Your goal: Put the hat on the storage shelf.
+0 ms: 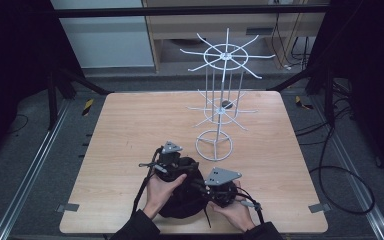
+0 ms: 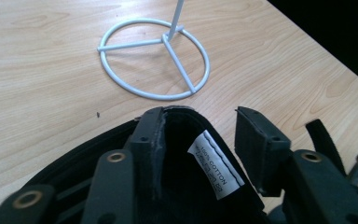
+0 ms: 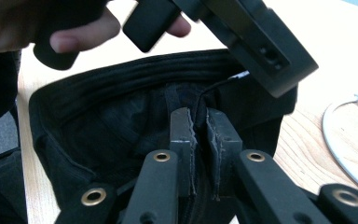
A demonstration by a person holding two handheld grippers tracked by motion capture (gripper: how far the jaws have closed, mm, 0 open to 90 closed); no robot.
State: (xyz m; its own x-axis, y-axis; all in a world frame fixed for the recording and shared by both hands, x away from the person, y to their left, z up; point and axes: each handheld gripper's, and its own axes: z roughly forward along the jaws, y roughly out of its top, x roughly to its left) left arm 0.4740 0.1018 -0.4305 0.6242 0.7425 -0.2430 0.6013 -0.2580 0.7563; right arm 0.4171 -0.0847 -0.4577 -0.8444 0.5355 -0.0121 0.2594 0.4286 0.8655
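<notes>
Two grippers work on one black cotton cap (image 1: pixel 182 200) that lies at the near edge of the wooden table (image 1: pixel 130 135), in front of the white wire display rack (image 1: pixel 220 105). The right gripper (image 3: pixel 198 135) has its jaws pressed together on a fold of the cap's fabric near the inner band, so that side looks secured. The left gripper (image 2: pixel 205 135) stands spread: one jaw lies against the inside of the cap beside the white care label (image 2: pixel 214 163), the other hangs free outside the rim, and neither pad appears to press. From the high view the cap is mostly covered by the hands, so its exact shape is hard to judge.

The step in hand seems to be taking a second hold on the rim so the cap can be lifted toward the rack. To do it well, slide the left gripper's outer jaw down over the edge until the band sits squarely between both pads, then close firmly on the stitched band rather than on loose cloth. Keep the right grip steady meanwhile, and lift both sides together so the cap stays open enough to settle on a rack arm.
</notes>
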